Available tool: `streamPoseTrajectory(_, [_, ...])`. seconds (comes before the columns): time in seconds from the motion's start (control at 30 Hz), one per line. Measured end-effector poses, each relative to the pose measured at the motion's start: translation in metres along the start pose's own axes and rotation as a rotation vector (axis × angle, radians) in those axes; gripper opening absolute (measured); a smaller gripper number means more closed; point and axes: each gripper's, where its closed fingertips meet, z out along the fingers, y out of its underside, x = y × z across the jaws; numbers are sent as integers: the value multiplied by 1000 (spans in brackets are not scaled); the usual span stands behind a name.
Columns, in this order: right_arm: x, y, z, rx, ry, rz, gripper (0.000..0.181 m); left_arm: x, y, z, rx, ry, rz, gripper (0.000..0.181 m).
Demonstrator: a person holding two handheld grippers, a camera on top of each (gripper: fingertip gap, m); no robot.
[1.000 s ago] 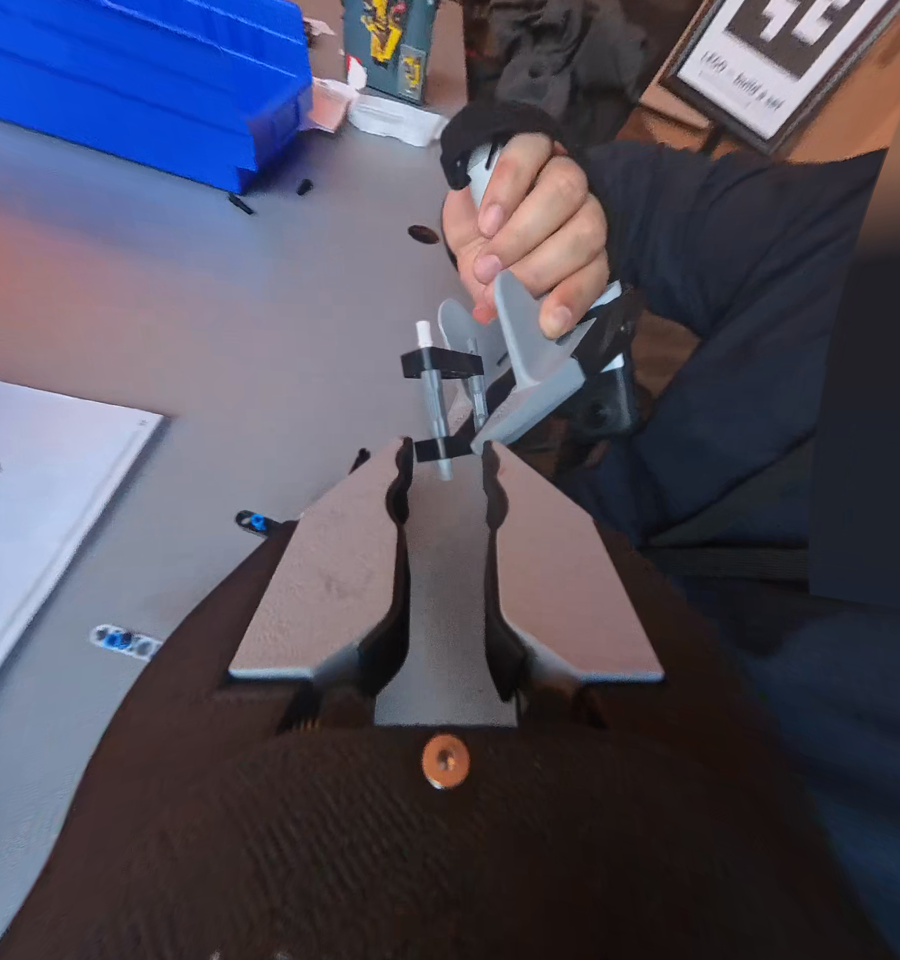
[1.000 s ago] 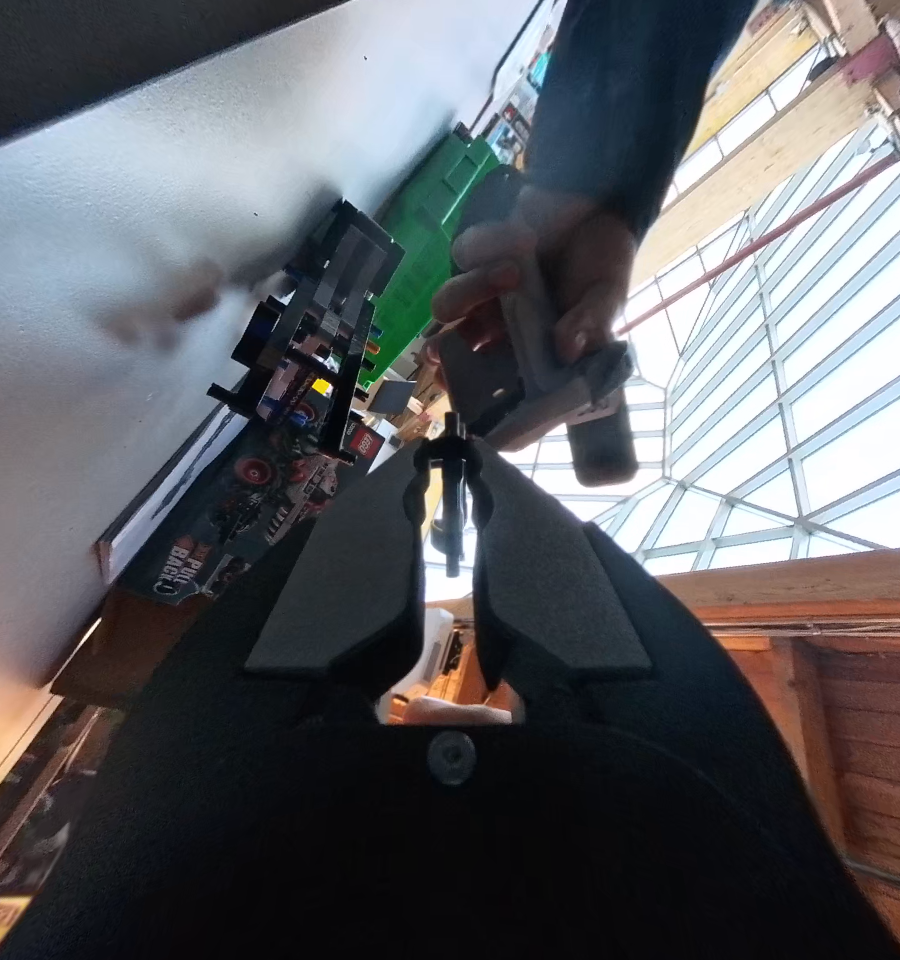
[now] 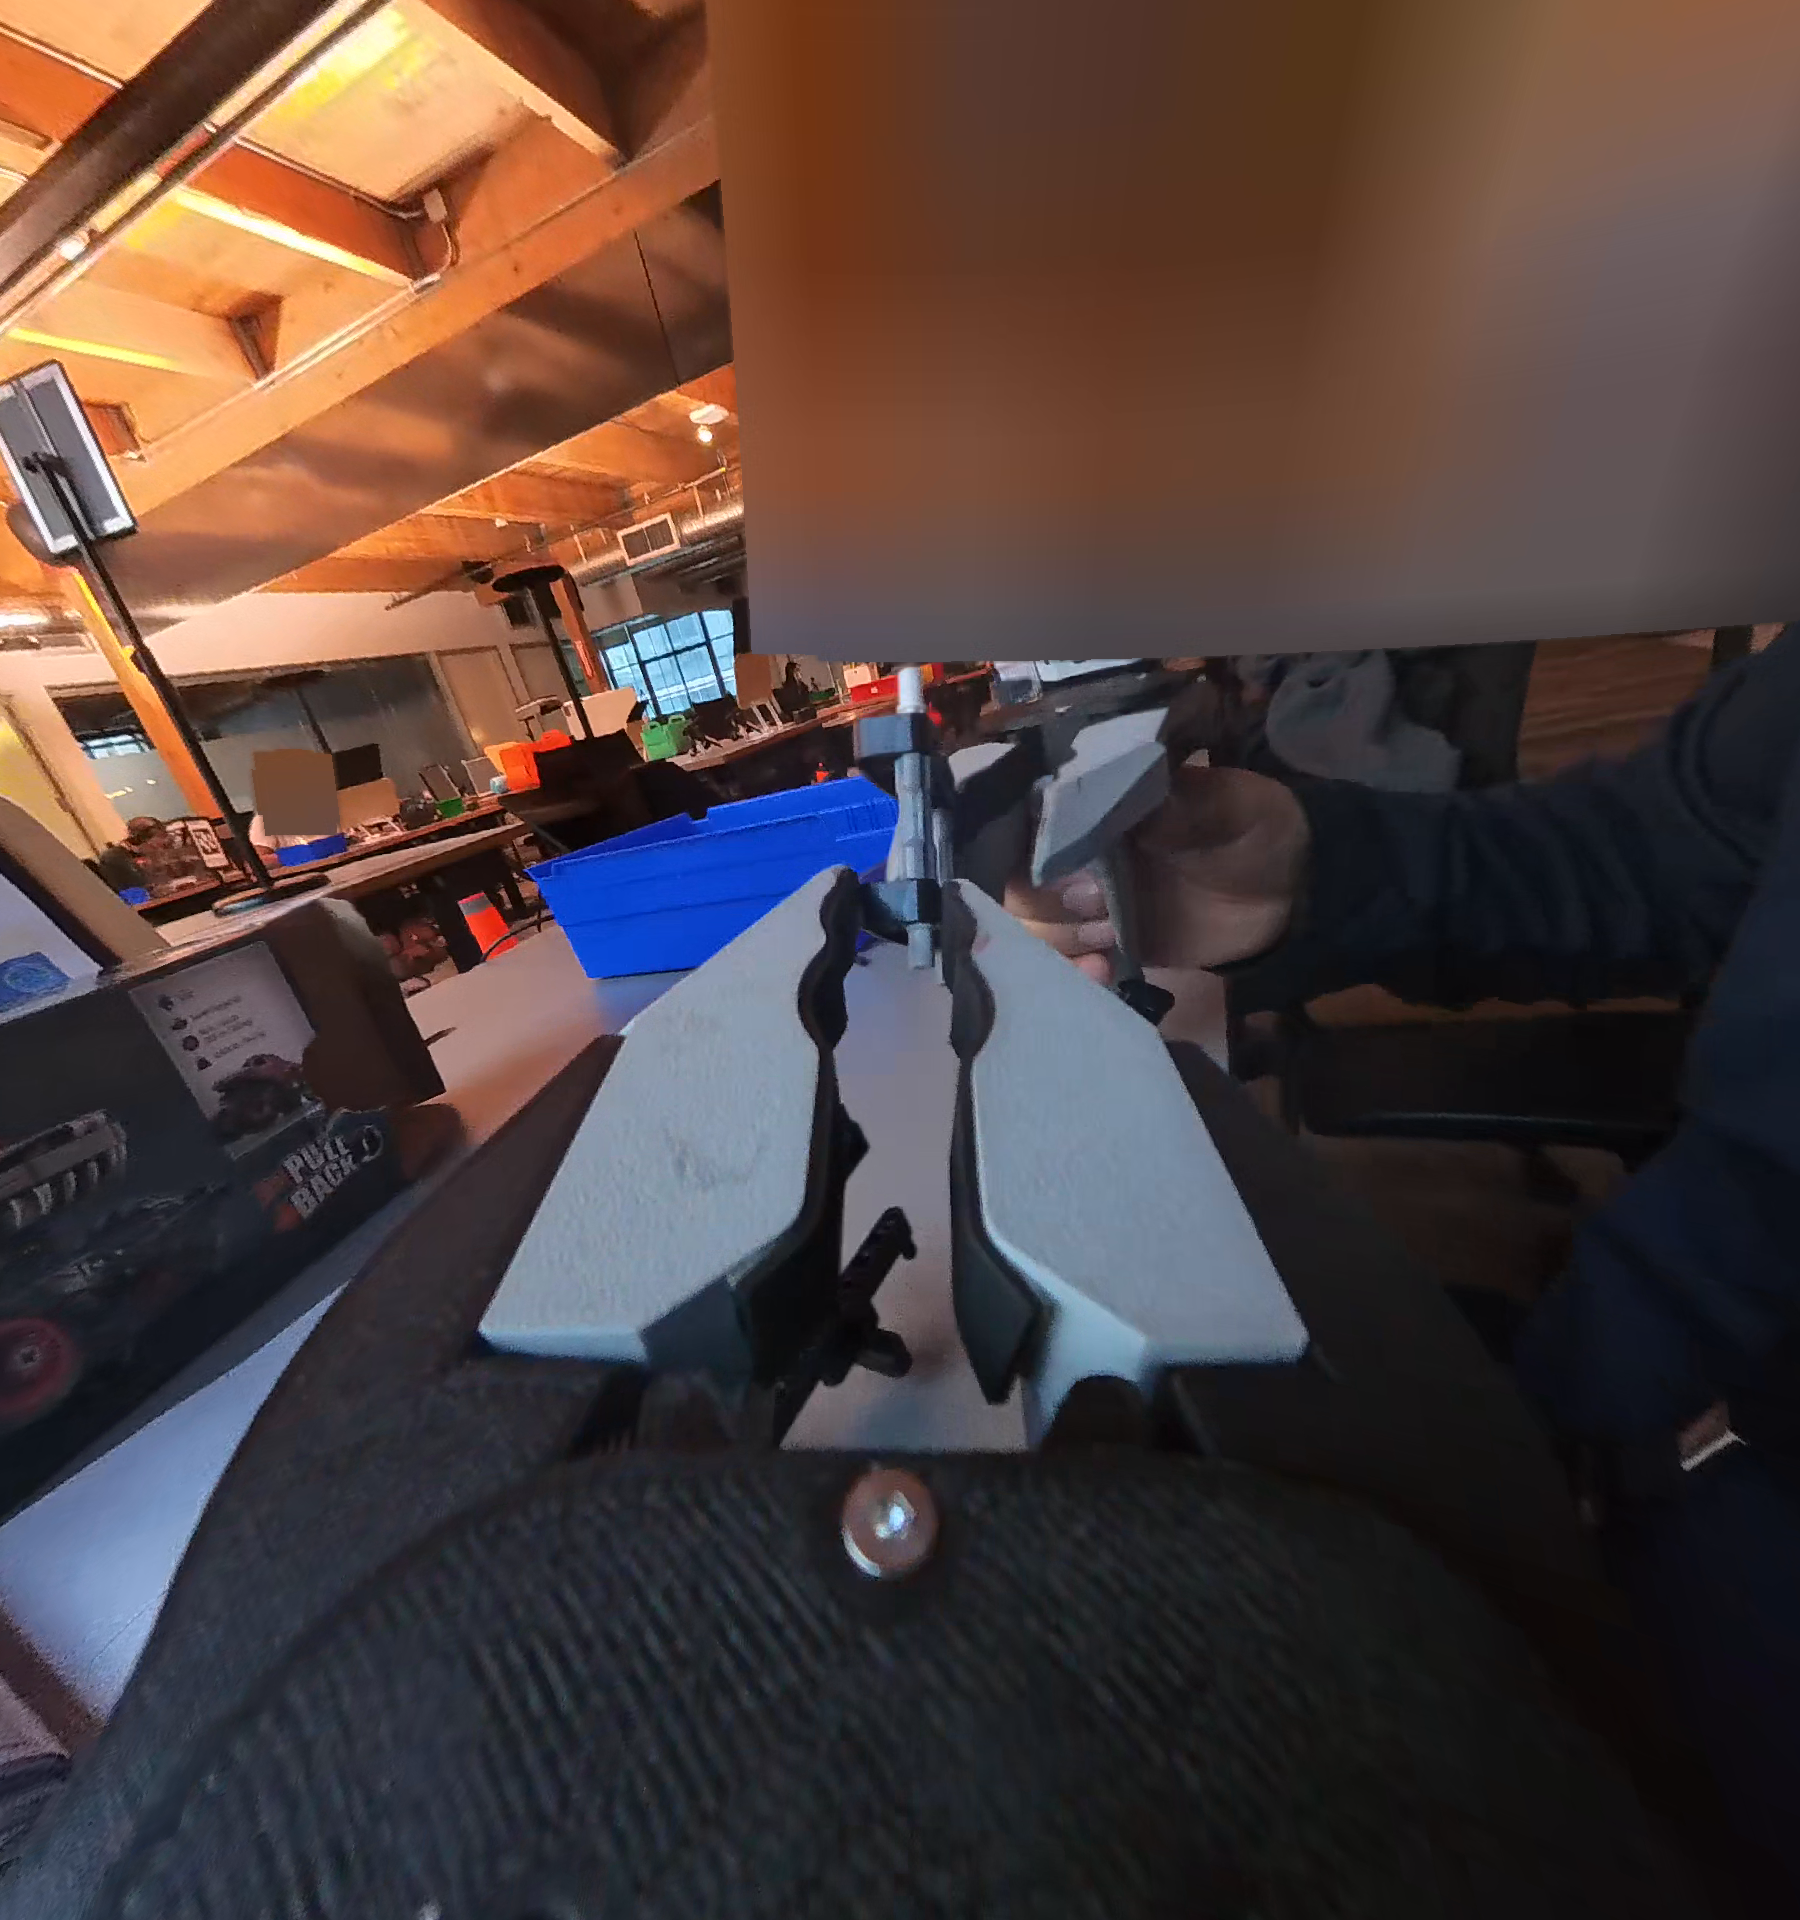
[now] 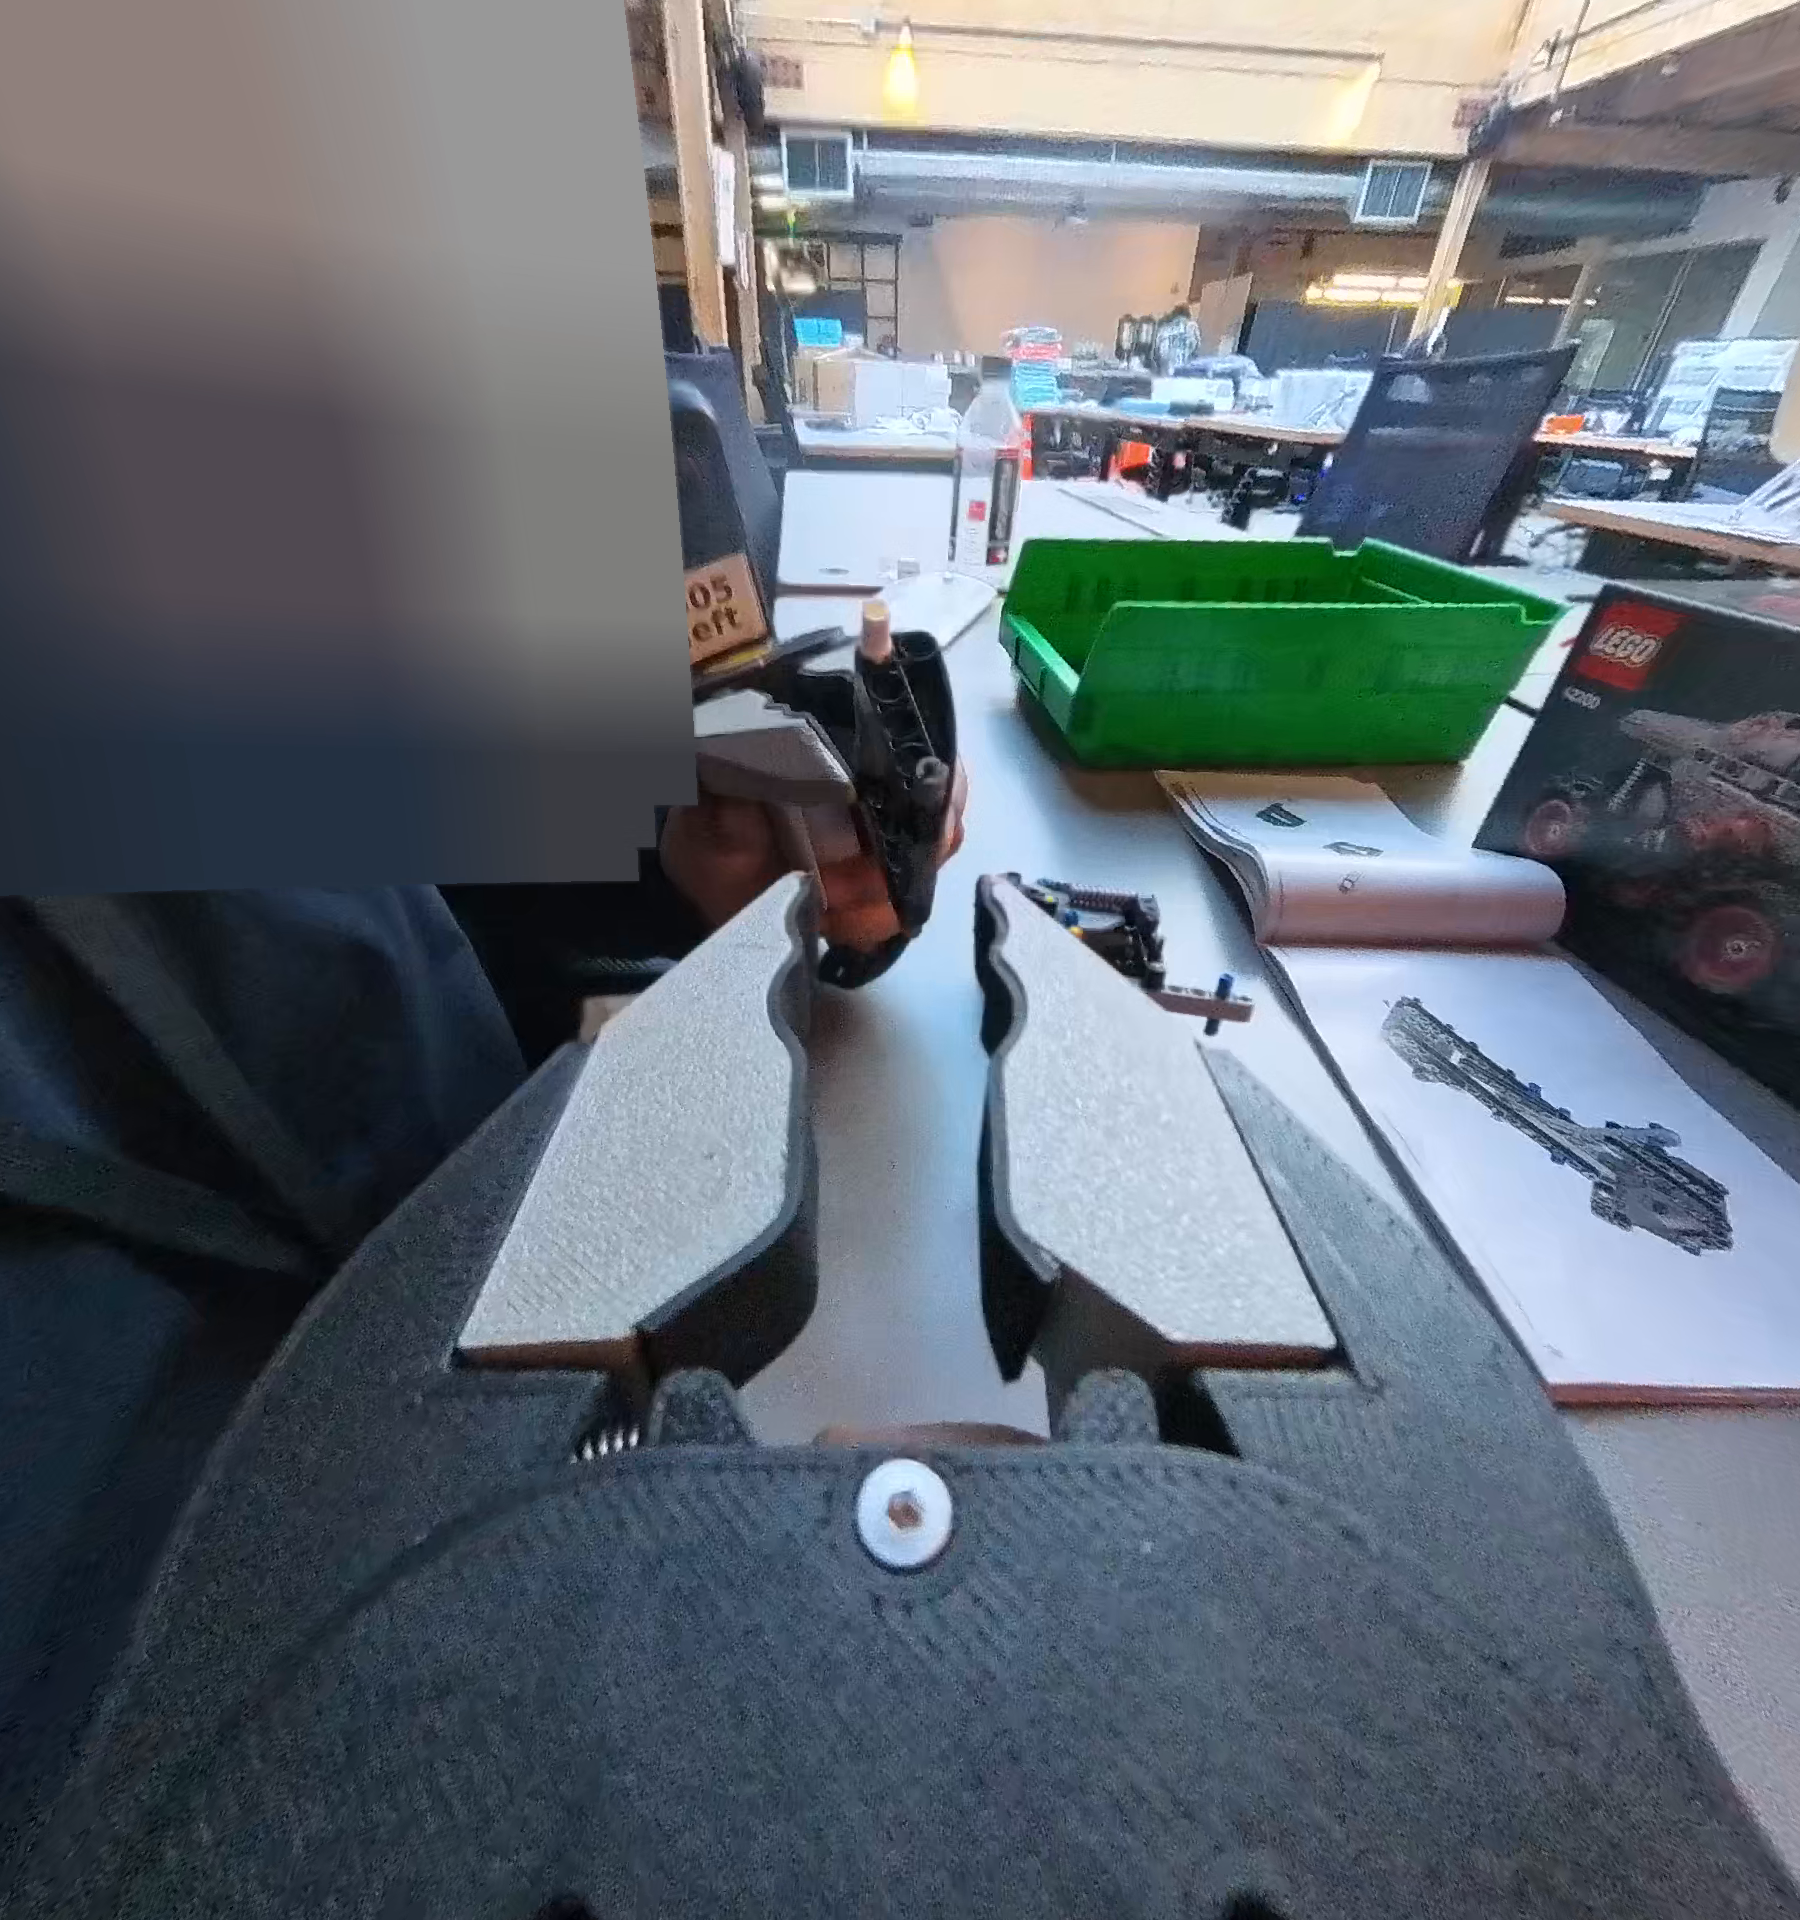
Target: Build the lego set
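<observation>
My left tongs [image 3: 901, 914] pinch the small black-and-grey lego assembly [image 3: 911, 831] at their tips, upright above the table. My right tongs [image 4: 891, 914] stand spread, empty, just beside that assembly.

2 bins [image 4: 1260, 665] [image 3: 709, 883], 1 manual [image 4: 1561, 1132], 1 box [image 4: 1727, 800], 1 bottle [image 4: 984, 488].

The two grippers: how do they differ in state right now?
The left gripper is shut on a small lego assembly of grey axles and black connectors; the right gripper is open and holds nothing. The left gripper stands raised above the table; the right gripper points low over it. Both have grey fingers with black pads.
</observation>
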Motion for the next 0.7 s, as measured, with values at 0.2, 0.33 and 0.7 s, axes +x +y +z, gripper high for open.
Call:
streamPoseTrajectory(0.2, [4, 17, 13, -89, 86, -159, 8, 5, 11, 2, -60, 16, 28, 13])
streamPoseTrajectory(0.33, [13, 26, 11, -140, 139, -242, 6, -3, 28, 0, -182, 3, 57, 13])
streamPoseTrajectory(0.7, [29, 82, 0, -416, 192, -377, 7, -25, 51, -27, -413, 11, 76, 22])
